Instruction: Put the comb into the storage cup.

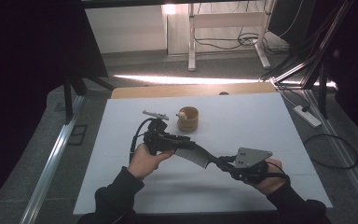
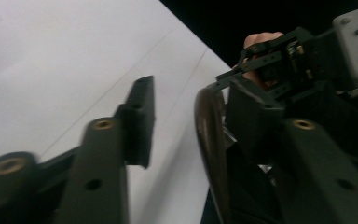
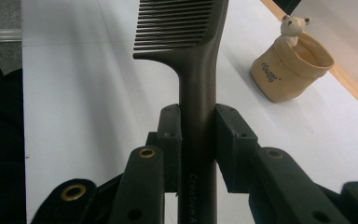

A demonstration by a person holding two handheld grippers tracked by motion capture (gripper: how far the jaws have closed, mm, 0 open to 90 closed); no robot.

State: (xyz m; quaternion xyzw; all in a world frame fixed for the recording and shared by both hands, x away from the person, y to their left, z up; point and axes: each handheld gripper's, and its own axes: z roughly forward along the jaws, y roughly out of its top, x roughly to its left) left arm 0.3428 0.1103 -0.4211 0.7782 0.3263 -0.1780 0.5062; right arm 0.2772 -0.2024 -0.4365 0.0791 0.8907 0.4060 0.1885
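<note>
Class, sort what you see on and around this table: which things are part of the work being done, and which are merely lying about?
In the job:
- comb, clamped by its handle in the right gripper
- left gripper, its jaws around the comb's toothed end
- tan holder with a bear figure

Lying about:
- power strip on the floor
- looped black cable beside the table

A dark brown plastic comb (image 3: 196, 93) with pale lettering on its handle is showing against the white worktop (image 3: 88, 116) — the tan fabric cup (image 3: 291, 70) is bearing dark print and a cream bear figure (image 3: 292, 25); black fingers (image 3: 170, 140).
</note>
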